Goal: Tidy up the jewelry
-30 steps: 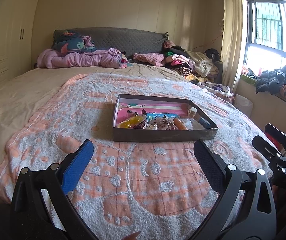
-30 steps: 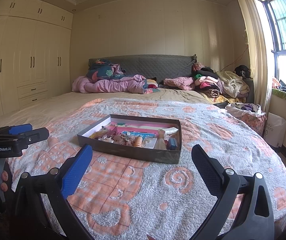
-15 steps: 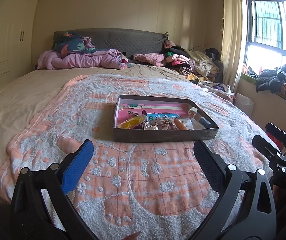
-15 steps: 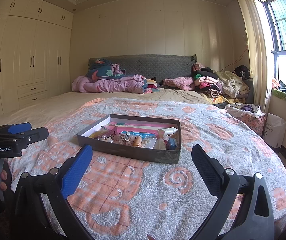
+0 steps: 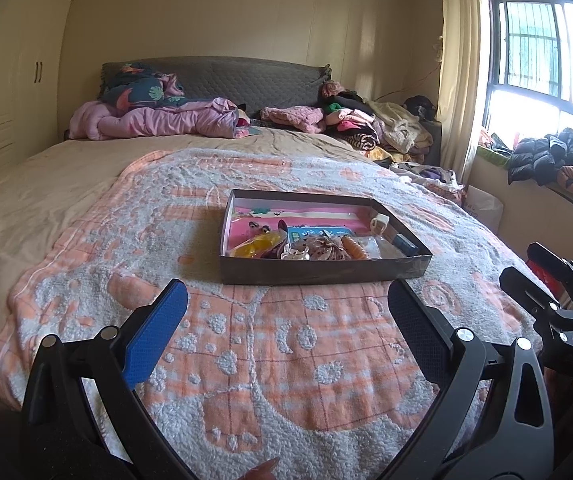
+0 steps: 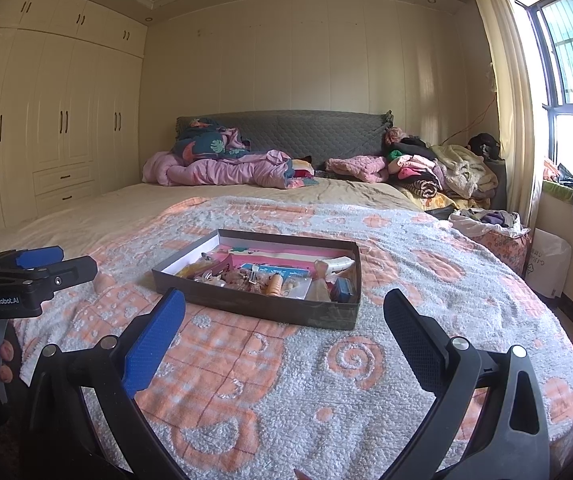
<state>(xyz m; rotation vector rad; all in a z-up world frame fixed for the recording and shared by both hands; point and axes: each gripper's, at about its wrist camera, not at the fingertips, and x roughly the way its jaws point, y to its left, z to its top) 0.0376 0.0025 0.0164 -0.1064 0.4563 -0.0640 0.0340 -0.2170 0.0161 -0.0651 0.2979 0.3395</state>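
Note:
A dark shallow box (image 5: 326,276) (image 6: 254,307) sits on the orange and grey blanket in the middle of the bed. It holds a jumble of jewelry and small items: a yellow piece (image 5: 256,245), an orange ribbed piece (image 5: 355,249) (image 6: 274,285), a pink card (image 5: 306,214) and a blue item (image 6: 343,289). My left gripper (image 5: 286,304) is open and empty, short of the box's near wall. My right gripper (image 6: 284,310) is open and empty, also in front of the box. Each gripper shows at the edge of the other's view.
The blanket (image 5: 246,352) covers the near half of the bed. Pink bedding (image 5: 158,120) and piles of clothes (image 5: 350,124) lie by the grey headboard. Wardrobes (image 6: 46,128) stand on the left, a window (image 5: 542,64) and a cluttered sill on the right.
Both grippers have crept slightly toward the box. Their jaws stay open and nothing in the box has moved.

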